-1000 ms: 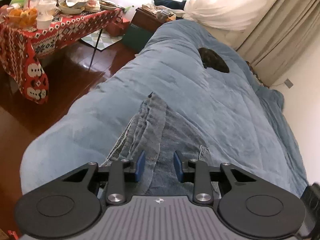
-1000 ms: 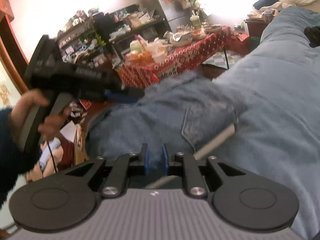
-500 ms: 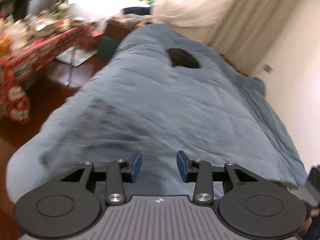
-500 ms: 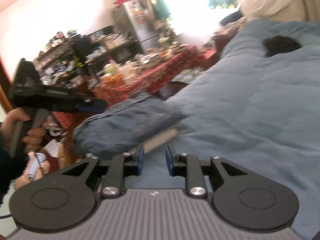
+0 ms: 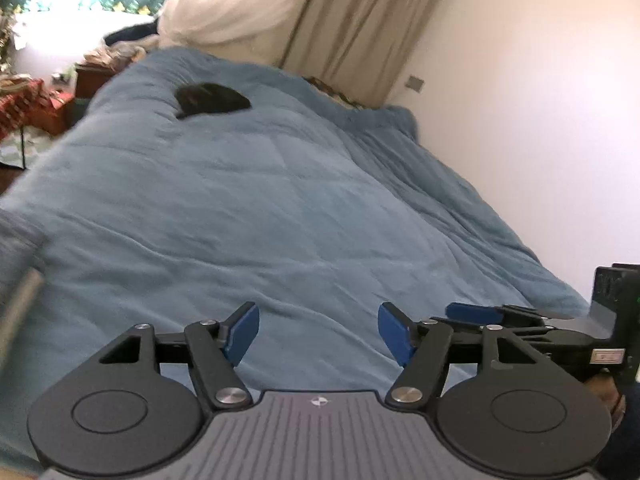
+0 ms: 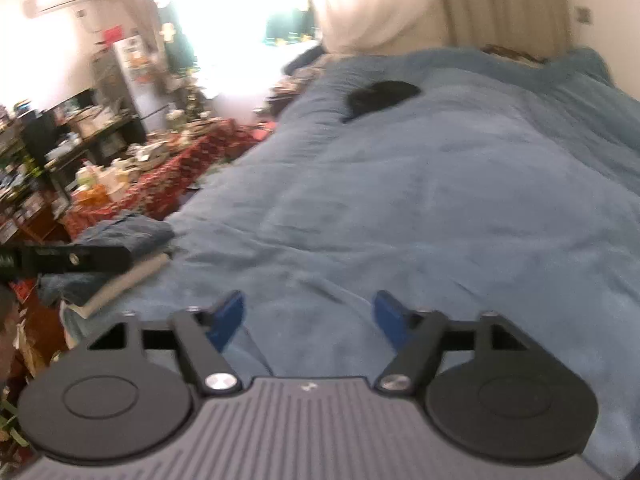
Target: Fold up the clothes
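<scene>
Both tongs, left gripper [image 5: 319,335] and right gripper [image 6: 308,322], stand apart, empty, above the blue quilted bedspread [image 6: 420,208]. Folded blue denim garment [image 6: 120,236] rests at the bedspread's left edge.

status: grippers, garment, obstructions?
Left gripper open, empty. Right gripper open, empty. Folded blue garment at the duvet's left edge. Dark item far up bed, not obstructing.
</scene>
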